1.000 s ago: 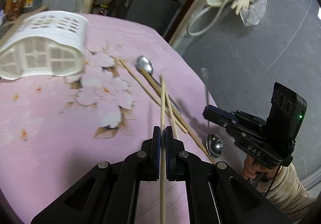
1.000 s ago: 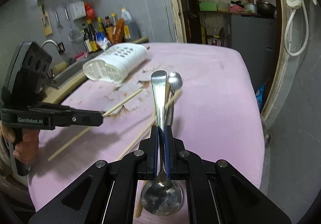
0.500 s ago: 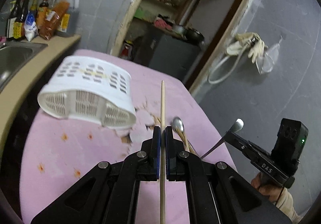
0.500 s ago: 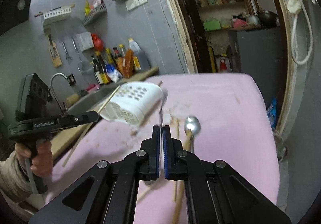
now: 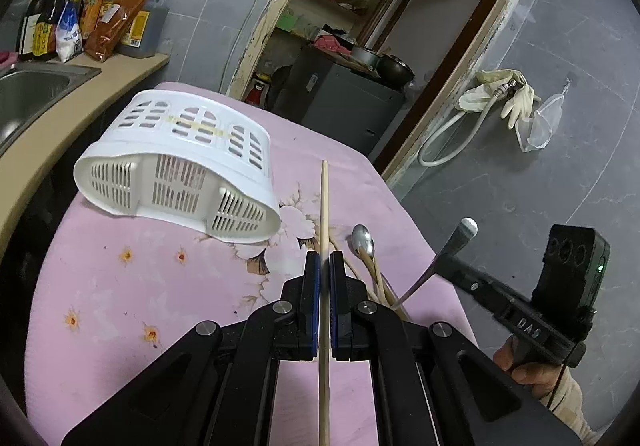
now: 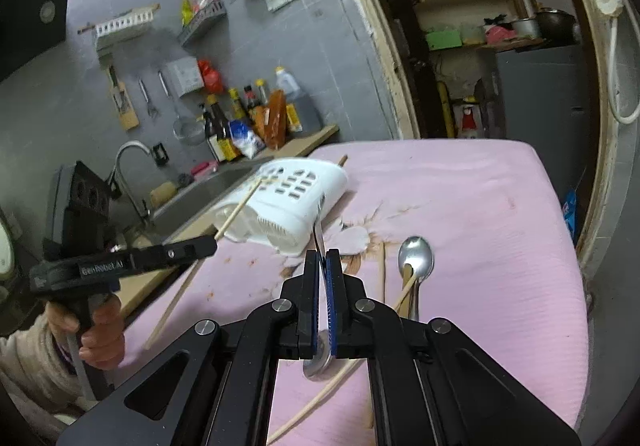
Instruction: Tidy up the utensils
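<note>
Left gripper (image 5: 324, 262): fingers clamped on a long pale wooden chopstick (image 5: 324, 206), held above the table.
Right gripper (image 6: 322, 262): fingers clamped on a steel spoon (image 6: 318, 362).
White slotted plastic utensil basket (image 5: 180, 170): lay tipped on its side on the pink cloth (image 5: 100, 286).
Risk: utensils pushed in could slide back out of the sideways mouth.

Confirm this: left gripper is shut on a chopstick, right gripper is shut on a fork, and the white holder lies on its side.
One error: the right gripper holds a spoon, not a fork; the right wrist view shows its bowl. The left gripper is shut on a chopstick, and the white holder lies on its side.
</note>
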Demonstrator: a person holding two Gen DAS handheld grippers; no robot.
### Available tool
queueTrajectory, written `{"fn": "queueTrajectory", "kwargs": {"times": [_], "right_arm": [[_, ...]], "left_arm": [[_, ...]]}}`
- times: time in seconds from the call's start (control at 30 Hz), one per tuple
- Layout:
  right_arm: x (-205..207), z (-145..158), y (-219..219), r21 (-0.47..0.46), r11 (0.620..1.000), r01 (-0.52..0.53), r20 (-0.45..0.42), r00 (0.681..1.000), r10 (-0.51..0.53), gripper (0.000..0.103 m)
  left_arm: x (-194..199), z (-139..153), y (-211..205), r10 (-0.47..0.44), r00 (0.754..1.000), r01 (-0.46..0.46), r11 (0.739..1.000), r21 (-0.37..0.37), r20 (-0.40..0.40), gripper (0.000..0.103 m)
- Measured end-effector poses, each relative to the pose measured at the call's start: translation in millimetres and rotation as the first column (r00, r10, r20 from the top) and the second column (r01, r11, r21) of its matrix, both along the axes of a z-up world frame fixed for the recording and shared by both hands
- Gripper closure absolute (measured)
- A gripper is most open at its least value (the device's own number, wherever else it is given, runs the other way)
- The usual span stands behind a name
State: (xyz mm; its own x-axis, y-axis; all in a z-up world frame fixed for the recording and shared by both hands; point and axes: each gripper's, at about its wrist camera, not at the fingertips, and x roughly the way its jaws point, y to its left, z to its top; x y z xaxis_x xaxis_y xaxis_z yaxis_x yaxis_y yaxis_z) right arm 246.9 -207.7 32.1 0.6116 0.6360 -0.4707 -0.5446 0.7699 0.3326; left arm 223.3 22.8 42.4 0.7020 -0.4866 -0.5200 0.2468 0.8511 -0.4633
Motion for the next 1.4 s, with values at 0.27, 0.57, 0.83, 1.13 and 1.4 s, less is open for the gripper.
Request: {"fn": "queueTrajectory", "kwargs": {"times": [0.27, 0.57, 0.83, 1.13, 1.4], "right_arm": [[8.3, -41.0, 28.1, -0.125, 0.989, -0.076, -0.117, 0.991, 0.061, 0.101], [24.6, -61.1, 41.7, -0.217, 0.967, -0.133, -0.242, 0.967, 0.079, 0.099], [34.9, -64.8, 45.9, -0.220, 0.956, -0.192, -0.341, 0.934, 0.110, 0.093], [28.9, -61.1, 38.3, -0.145, 0.963, -0.229, -0.388, 0.908, 0.157, 0.073], [24.6, -57.2, 75.9, -0.308, 0.923, -0.230, -0.310, 0.942, 0.131, 0.062]], "left_arm": [[-2.3, 1.5, 4.6, 0.008, 1.000, -0.008, 1.000, -0.005, 0.005, 0.101], [0.0, -1.9, 8.0, 0.012, 1.000, -0.013, 1.000, -0.023, -0.005, 0.101], [1.5, -3.7, 13.5, 0.023, 1.000, -0.023, 0.999, -0.041, -0.017, 0.101], [4.3, -8.6, 14.0, 0.027, 0.999, -0.028, 0.998, -0.047, -0.032, 0.101], [1.9, -8.6, 14.3, 0.028, 0.999, -0.030, 0.998, -0.052, -0.031, 0.101]]}}
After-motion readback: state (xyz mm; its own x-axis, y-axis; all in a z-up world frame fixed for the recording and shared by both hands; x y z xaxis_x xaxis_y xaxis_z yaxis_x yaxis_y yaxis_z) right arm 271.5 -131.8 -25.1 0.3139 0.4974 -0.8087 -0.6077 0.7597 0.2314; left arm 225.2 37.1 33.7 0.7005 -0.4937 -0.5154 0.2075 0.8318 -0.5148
